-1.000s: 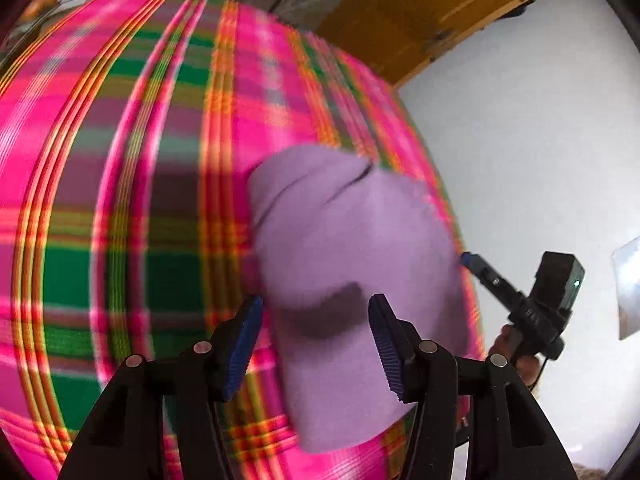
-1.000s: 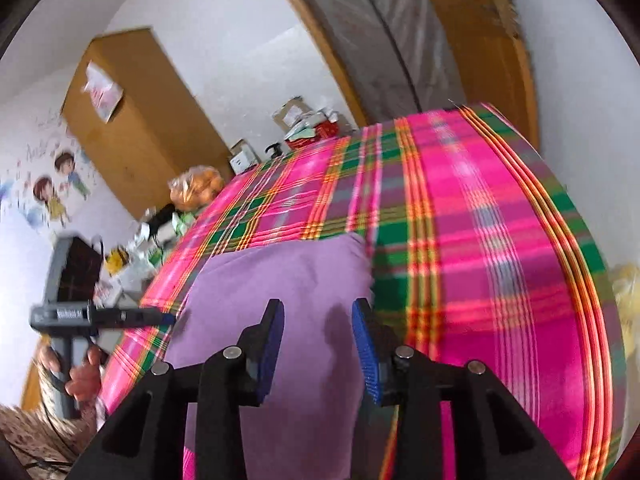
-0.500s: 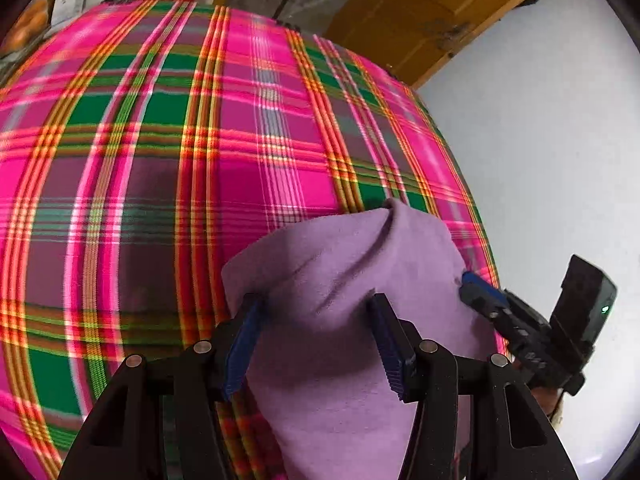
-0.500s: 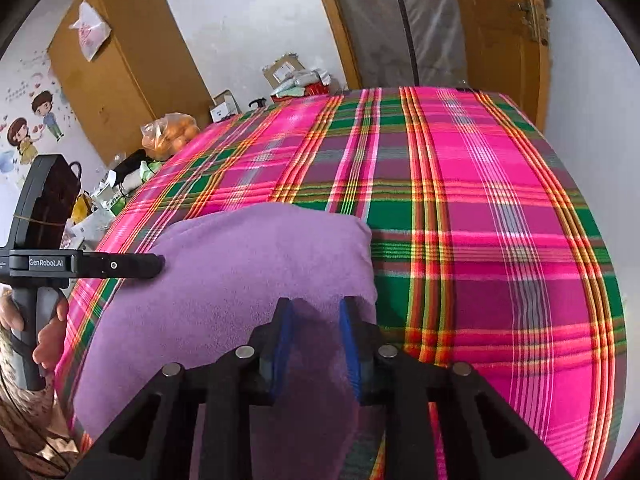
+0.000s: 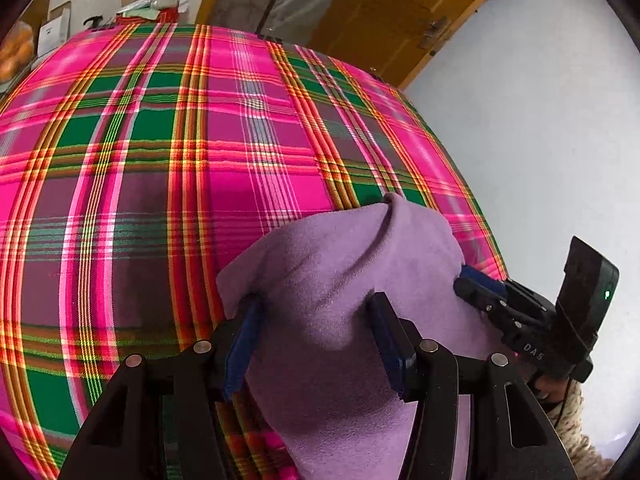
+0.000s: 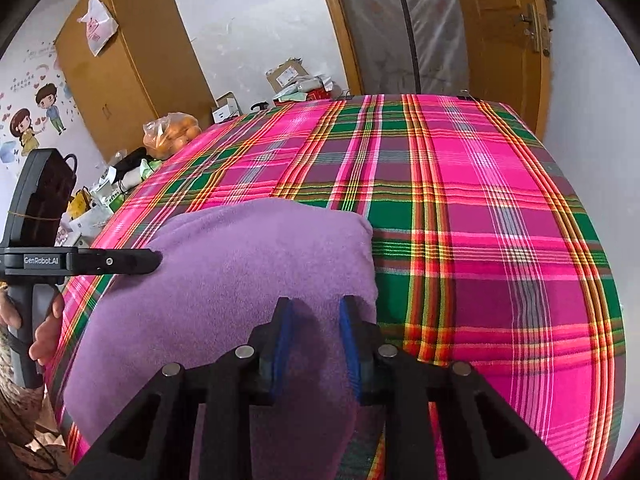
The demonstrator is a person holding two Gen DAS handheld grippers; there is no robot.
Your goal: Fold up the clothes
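On the near corner of the bed, over a loud pink and green plaid blanket [image 6: 460,208], lies a purple fleece garment [image 6: 240,280], bunched up a bit. The right tool [image 6: 316,320] has just been closing, and its blue pads now pinch a ridge of that fleece near its right edge. The left tool [image 5: 316,332] is spread wide, straddling a hump of the same fabric; can't tell if its pads actually press it. A wooden wardrobe [image 6: 132,60] stands against the far wall.
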